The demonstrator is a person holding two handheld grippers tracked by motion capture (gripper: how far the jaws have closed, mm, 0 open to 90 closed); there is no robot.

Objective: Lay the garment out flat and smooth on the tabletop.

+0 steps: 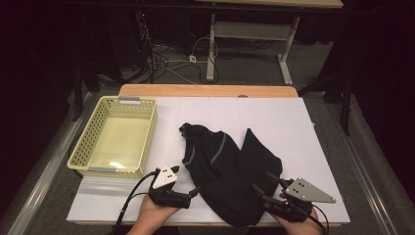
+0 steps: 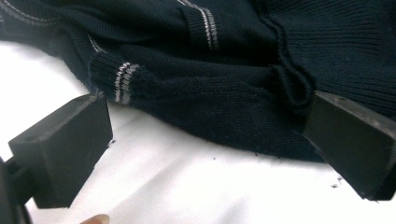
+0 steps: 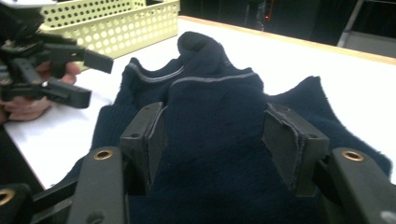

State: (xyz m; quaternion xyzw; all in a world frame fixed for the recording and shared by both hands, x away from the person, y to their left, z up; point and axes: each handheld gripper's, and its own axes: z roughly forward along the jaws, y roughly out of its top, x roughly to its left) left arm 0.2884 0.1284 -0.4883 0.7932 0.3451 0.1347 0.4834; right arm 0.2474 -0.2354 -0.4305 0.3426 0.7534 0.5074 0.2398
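One crumpled dark navy knit sweater [image 1: 230, 166], one pale yellow perforated plastic basket [image 1: 85, 147] (nothing inside); my left gripper [image 1: 194, 192] and right gripper [image 1: 262, 183] both gape, gripping nothing.

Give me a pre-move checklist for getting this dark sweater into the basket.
1. Left tool open at the sweater's edge: ok.
2. Left tool gripping fabric: not ok; the striped cuff lies between the jaws, unpinched.
3. Right tool open over the sweater: ok.
4. Right tool gripping fabric: not ok, pads apart.
5. Basket free to receive: ok.
6. Sweater folded: not ok, crumpled on the table.
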